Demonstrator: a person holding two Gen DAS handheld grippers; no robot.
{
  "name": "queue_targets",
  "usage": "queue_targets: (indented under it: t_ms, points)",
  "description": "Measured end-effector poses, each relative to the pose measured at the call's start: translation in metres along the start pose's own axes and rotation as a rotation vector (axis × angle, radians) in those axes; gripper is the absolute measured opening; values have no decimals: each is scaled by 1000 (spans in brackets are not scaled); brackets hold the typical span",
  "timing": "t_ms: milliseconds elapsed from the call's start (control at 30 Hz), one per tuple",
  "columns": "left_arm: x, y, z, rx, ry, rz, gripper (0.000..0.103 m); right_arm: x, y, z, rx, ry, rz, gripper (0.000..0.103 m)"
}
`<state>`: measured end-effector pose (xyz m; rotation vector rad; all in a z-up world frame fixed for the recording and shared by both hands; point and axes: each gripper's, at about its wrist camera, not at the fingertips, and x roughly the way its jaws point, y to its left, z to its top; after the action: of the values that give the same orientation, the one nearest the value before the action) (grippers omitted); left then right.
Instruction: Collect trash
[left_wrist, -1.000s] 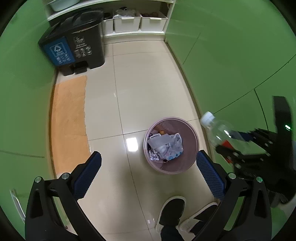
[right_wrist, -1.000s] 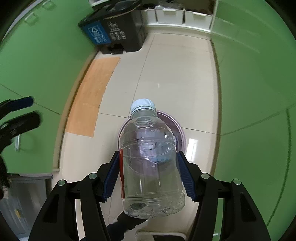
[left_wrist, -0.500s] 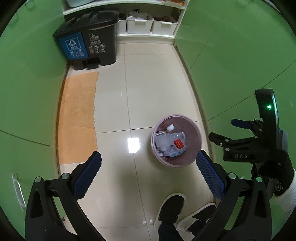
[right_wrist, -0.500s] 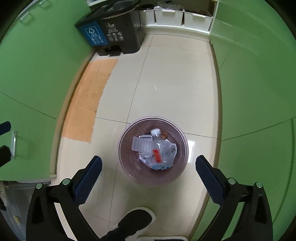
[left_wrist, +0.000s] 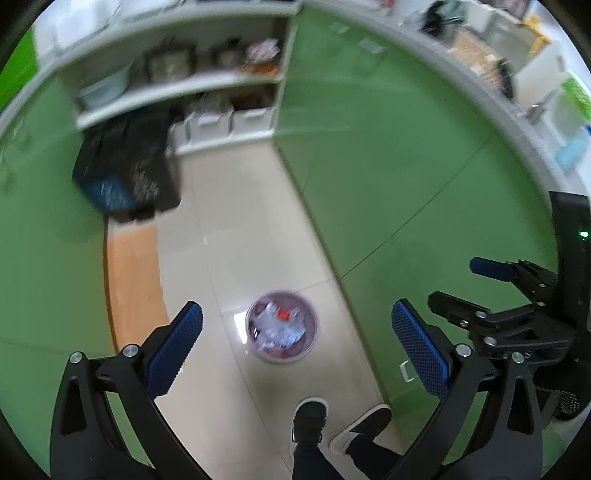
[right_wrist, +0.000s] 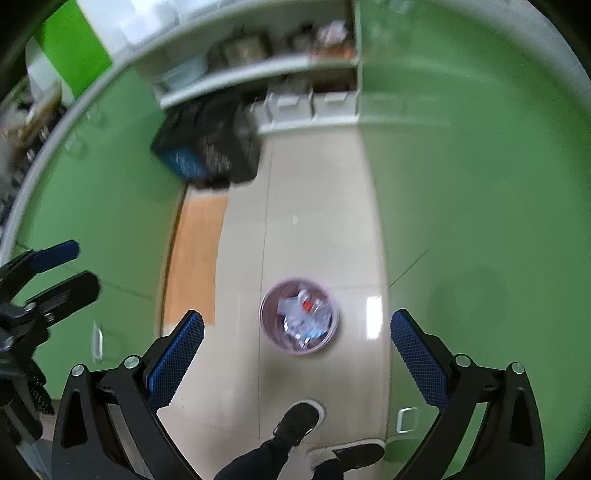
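A small pink waste bin (left_wrist: 314, 345) stands on the tiled floor, far below both grippers; it also shows in the right wrist view (right_wrist: 334, 330). It holds crumpled trash and a clear plastic bottle with a red label (right_wrist: 308, 312). My left gripper (left_wrist: 297, 343) is open and empty, high above the bin. My right gripper (right_wrist: 297, 345) is open and empty too, and shows at the right of the left wrist view (left_wrist: 458, 286). The left gripper shows at the left edge of the right wrist view (right_wrist: 62, 273).
Green cabinets (left_wrist: 388, 177) line both sides of the narrow floor. A black pedal bin with a blue label (left_wrist: 129, 173) stands at the far end under white shelves with storage boxes (left_wrist: 229, 122). An orange mat (left_wrist: 133, 284) lies left. The person's shoes (left_wrist: 332, 424) are below.
The right gripper opened and dropped the clear bottle into the pink bin. Both grippers then rose well above the floor, so the bin looks smaller; the current views are motion-blurred.
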<state>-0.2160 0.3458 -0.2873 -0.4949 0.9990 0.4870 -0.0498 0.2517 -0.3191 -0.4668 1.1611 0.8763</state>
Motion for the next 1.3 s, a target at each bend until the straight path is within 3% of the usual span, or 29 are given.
queue_targets:
  t_ms: [267,567,700,967,1300]
  points:
    - [-80,-87,76,145,-103,-142,100,-152,-55,16,141,-188,-120,97]
    - [-140,-187,122,335,-181,-276,100,-279,-126,-32,367,-324,-303,97]
    - [-157,-231,122,423,-201,-284,100,-325,-150,-68,472,-384,-373,97]
    - [-182,-288,109,497,-207,-335,100,-393,-169,-131,576,-446,-459,97]
    - [-203,-342,92,544,-200,-333,100,-431,-186,-161,611,-456,-519,97]
